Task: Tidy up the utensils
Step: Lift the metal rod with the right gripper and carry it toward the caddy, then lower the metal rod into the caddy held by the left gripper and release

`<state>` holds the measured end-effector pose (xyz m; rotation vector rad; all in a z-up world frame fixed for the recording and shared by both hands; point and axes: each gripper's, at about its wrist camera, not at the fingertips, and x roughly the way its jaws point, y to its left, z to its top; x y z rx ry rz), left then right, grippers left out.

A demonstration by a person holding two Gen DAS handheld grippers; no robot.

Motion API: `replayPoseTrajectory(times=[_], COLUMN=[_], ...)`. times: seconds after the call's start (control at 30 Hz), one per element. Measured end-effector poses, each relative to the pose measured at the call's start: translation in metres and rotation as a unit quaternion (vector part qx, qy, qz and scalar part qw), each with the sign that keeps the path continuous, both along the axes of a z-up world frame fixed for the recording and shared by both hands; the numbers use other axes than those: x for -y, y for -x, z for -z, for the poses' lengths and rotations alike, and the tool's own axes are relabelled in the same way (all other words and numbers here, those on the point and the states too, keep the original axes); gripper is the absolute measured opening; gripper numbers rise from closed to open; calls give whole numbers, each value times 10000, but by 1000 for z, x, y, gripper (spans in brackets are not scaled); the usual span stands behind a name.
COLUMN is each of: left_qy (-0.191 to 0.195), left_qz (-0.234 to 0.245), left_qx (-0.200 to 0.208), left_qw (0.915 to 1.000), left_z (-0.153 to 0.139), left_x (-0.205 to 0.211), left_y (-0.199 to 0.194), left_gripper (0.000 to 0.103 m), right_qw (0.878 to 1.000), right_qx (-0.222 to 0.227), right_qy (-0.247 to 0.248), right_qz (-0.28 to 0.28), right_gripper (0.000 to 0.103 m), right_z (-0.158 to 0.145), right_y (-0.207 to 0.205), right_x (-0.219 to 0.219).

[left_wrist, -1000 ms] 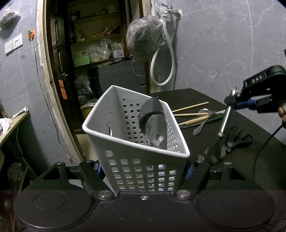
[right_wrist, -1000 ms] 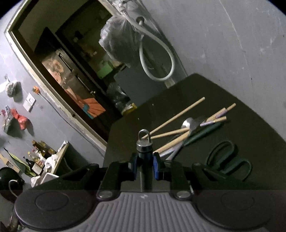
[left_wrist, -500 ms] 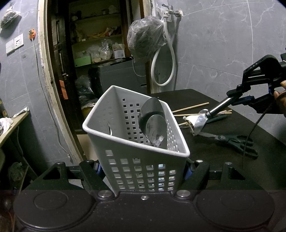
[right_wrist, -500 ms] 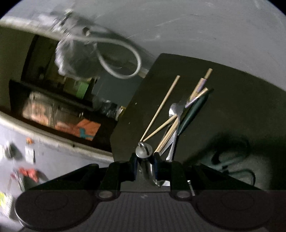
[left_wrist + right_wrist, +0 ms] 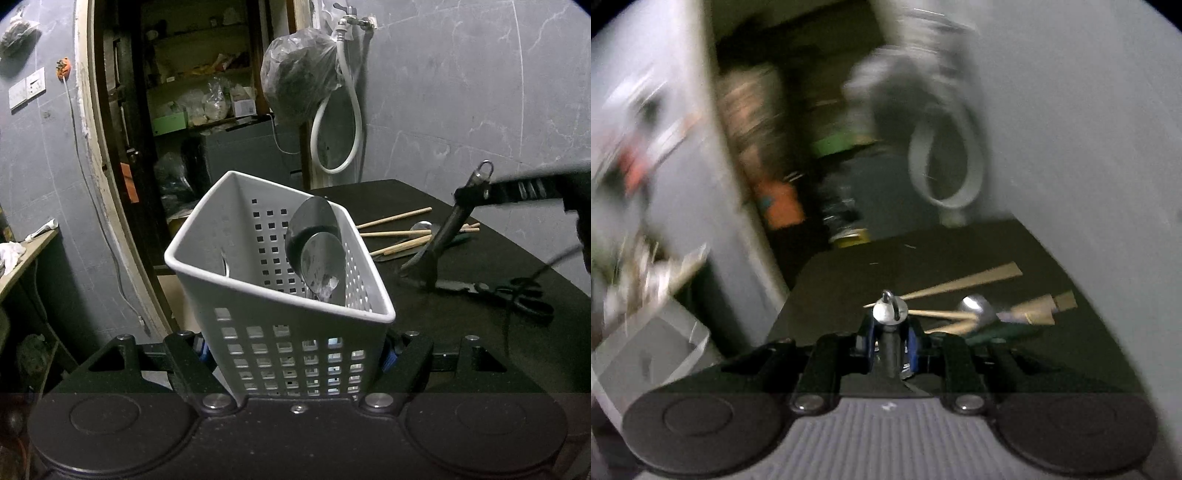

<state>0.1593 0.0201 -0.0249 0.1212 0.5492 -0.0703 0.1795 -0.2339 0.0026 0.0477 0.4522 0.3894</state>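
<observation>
A white perforated basket [image 5: 280, 295] is clamped between the jaws of the left gripper [image 5: 293, 354] at the lower centre of the left wrist view, its open top tilted toward the upper left of the frame, and two large spoons [image 5: 317, 251] are seen standing inside against its right wall. At the right of the same view, the right gripper [image 5: 476, 192] is seen pinching a dark-handled utensil [image 5: 448, 229] near its ringed top end, the long axis running steeply from upper right down to lower left; its working end hangs above the black table [image 5: 461, 332], close to a pair of scissors [image 5: 509, 291]. The relation that matters for the coming move is judged to be this: the basket mouth lies to the left of the hanging utensil in this view and roughly level with it, so the utensil would have to be carried leftward over the rim and lowered tip first, and only the right hand is placed to do it. In the right wrist view, the jaws of the right gripper [image 5: 891, 338] are shown pressed on the utensil's handle [image 5: 890, 347], with the ring at centre frame; the lower end is hidden beneath the gripper. That view is heavily blurred, yet chopsticks [image 5: 964, 284] and a loose spoon [image 5: 975, 308] are made out lying on the table at right, still to be sorted. The basket appears there only as a pale blur at lower left.
</observation>
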Motion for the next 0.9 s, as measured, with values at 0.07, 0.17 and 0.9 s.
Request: replayPoseTrajectory(times=[0.07,0.17,0.9], left_qy=[0,-1,27], left_qz=[-4,-1,37], left_qx=[1,-1,29], left_qw=[10000,10000,10000], left_z=[0,0,3], left_x=[0,0,-3], left_y=[0,0,0], left_gripper=[78,78,78], right_qw=[9971,9897,9636], right_qx=[323,593,-12], right_qy=[481,859,-2665], right_qz=[-497,-983,-222], right_gripper=[19,20,19], right_z=[2,5,-90], right_y=[16,34,-24], right_x=[-18,-34,64])
